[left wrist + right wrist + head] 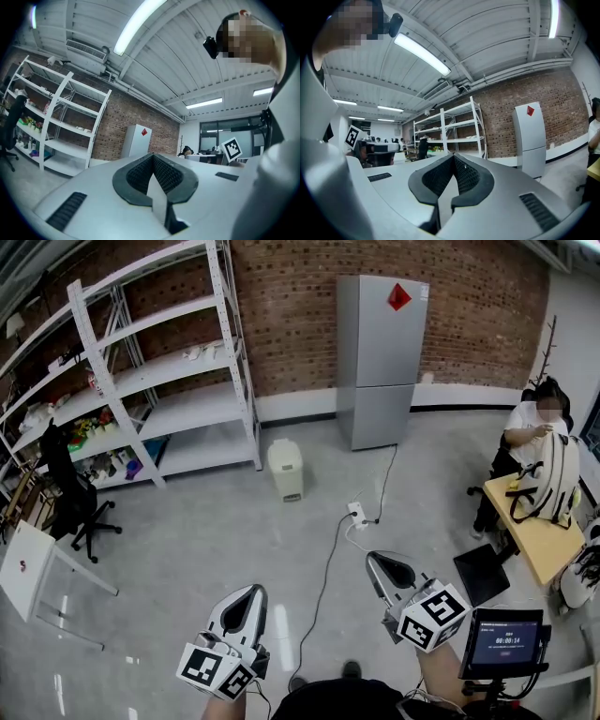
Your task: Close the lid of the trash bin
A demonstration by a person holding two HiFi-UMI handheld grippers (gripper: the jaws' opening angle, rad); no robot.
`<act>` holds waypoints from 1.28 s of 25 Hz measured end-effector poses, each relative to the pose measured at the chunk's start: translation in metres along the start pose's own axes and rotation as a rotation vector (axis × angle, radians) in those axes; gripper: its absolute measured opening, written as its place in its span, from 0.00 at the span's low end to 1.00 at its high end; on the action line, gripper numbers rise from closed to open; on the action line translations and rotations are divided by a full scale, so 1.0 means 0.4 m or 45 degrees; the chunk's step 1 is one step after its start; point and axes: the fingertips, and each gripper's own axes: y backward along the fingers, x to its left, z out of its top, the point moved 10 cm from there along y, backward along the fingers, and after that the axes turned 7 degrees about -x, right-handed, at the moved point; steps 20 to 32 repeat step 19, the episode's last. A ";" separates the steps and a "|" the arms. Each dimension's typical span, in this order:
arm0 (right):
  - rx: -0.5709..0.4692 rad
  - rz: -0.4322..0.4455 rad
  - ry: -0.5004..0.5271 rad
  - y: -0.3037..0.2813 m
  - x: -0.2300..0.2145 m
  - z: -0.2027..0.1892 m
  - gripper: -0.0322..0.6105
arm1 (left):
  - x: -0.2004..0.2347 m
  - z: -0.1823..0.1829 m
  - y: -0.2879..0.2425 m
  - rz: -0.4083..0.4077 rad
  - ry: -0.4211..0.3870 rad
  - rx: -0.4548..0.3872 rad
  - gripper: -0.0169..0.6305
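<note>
A small cream trash bin (285, 469) stands on the grey floor near the foot of the white shelving, its lid down as far as I can tell from here. Both grippers are held low and close to the body, several steps from the bin. My left gripper (246, 596) is shut with nothing in it, its jaws meeting at the tip (153, 154). My right gripper (379, 561) is also shut and empty, tips together (453, 155). Both gripper views point upward at ceiling and walls; the bin does not show in them.
A grey fridge (379, 360) stands against the brick wall. White shelving (155, 371) runs along the left. A power strip and cable (356, 515) lie on the floor between me and the bin. A black chair (67, 491), a seated person (532, 432) at a wooden table (536, 538).
</note>
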 end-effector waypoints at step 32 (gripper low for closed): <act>-0.011 -0.011 0.024 0.010 0.001 0.009 0.06 | -0.008 -0.003 -0.030 0.028 -0.006 -0.030 0.02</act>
